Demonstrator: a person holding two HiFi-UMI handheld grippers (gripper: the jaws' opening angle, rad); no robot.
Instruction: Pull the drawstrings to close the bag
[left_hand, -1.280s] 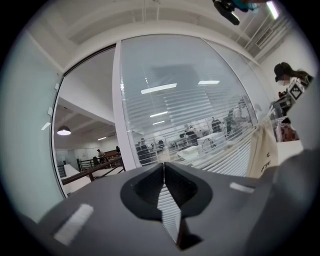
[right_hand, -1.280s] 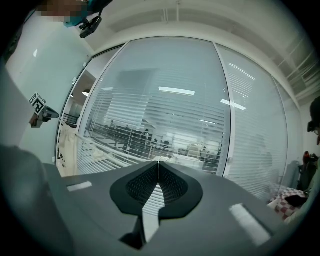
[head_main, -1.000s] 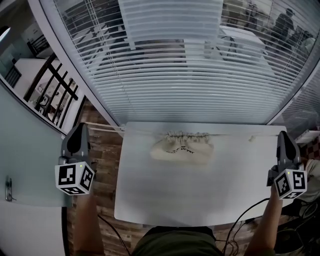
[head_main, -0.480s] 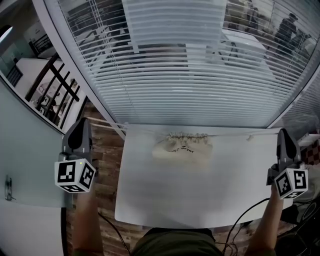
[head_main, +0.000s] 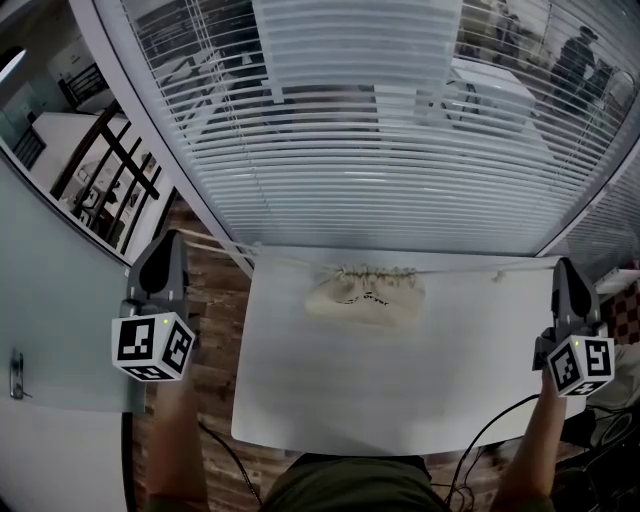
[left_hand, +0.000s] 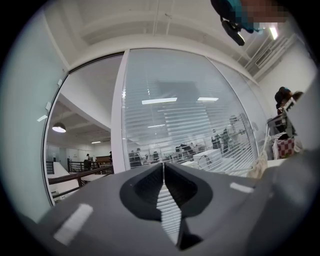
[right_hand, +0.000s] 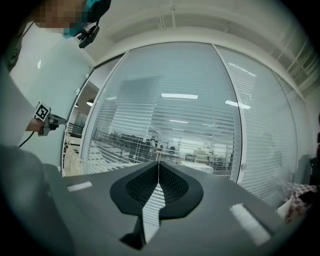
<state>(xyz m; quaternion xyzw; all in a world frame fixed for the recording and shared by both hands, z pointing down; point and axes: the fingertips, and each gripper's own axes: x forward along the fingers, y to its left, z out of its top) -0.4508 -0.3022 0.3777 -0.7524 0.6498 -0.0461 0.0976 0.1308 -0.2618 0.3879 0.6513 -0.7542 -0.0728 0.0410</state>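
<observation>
The person's two forearms reach forward and are spread wide, one past each side of the white rectangular table (head_main: 400, 400), with both tools pointing away from the body toward the slatted window blinds (head_main: 380, 170). The left gripper (head_main: 171, 240) hangs beyond the table's left edge, above the brown wooden floor (head_main: 215, 300). The right gripper (head_main: 566, 266) sits at the table's far right corner. Near the far edge, about midway between them, lies the cream cloth drawstring bag (head_main: 365, 298). It rests flat on the tabletop, with its mouth bunched into tight ruffles along the side facing the blinds and a small dark print on its face; whatever is inside cannot be seen. From the ruffled mouth the thin pale left drawstring (head_main: 290, 262) runs out in a straight line off the table to the tip of the left tool. The thin pale right drawstring (head_main: 470, 270) runs just as straight to the tip of the right one. In the left gripper view the jaws of the left gripper (left_hand: 163, 164) are pressed together at the tips, and in the right gripper view those of the right gripper (right_hand: 159, 163) meet the same way. Each clamps its cord's end, which is too fine to make out in the seam.
</observation>
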